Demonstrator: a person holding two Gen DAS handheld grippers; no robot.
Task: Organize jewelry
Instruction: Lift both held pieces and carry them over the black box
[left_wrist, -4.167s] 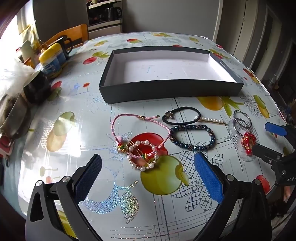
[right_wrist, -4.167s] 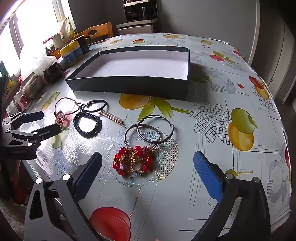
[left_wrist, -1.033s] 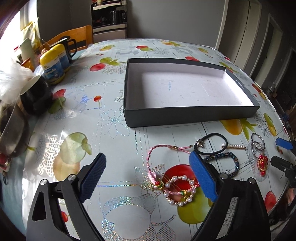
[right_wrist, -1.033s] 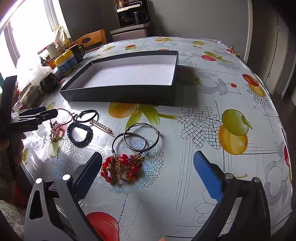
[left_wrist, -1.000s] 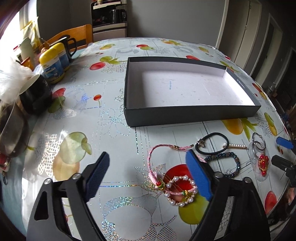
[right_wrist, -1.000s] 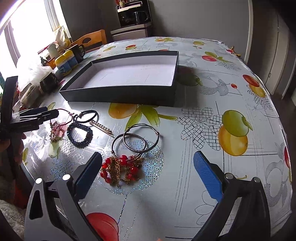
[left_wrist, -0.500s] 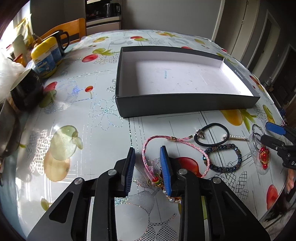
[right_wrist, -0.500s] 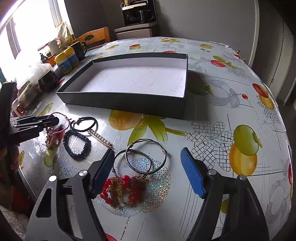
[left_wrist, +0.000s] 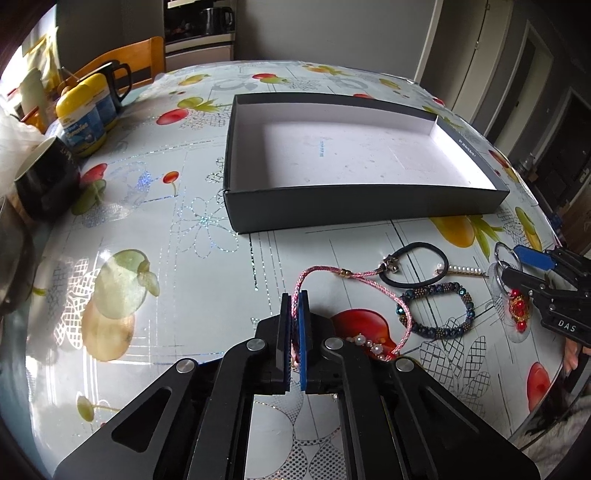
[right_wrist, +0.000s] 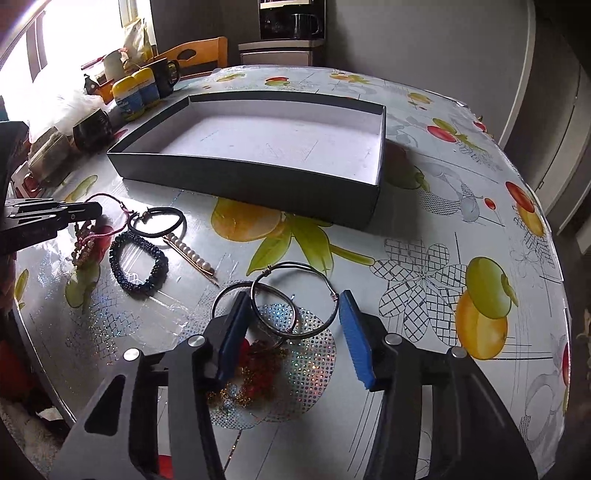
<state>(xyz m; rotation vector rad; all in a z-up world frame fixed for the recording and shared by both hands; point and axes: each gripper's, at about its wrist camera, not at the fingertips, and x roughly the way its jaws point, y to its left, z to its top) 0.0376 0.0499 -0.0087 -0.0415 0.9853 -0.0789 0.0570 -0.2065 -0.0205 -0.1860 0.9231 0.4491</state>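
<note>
Oilcloth table (left_wrist: 184, 177): glossy, fruit-printed; it carries everything, with the jewelry along its near edge.
Black box (left_wrist: 362, 201): shallow, white inside, nothing in it; at the table's middle, well apart from the jewelry; judged the place where the pieces are to go.
Left gripper (left_wrist: 294, 306): pads pressed together on the pink cord bracelet (left_wrist: 351, 275), pinching its cord at the left bend; the rest of the loop lies on the table.
Right gripper (right_wrist: 291, 325): about half spread and closing; its pads stand either side of the silver hoops (right_wrist: 291, 299), and touch cannot be told.
Red bead and gold chain piece (right_wrist: 258, 363): under the right gripper, at the near edge, below the hoops.
Dark beaded bracelet (left_wrist: 436, 312): between the two grippers, untouched.
Black hair tie (left_wrist: 415, 264): just beyond the beaded bracelet, toward the box.
Pearl pin (left_wrist: 461, 270): beside the hair tie.
Step in hand: the first pickups, one piece to each gripper.
Next move: judged a lift clear of the table, then a carry over the box's near wall; the cord may snag the pearl string (left_wrist: 369, 343) lying over it.
</note>
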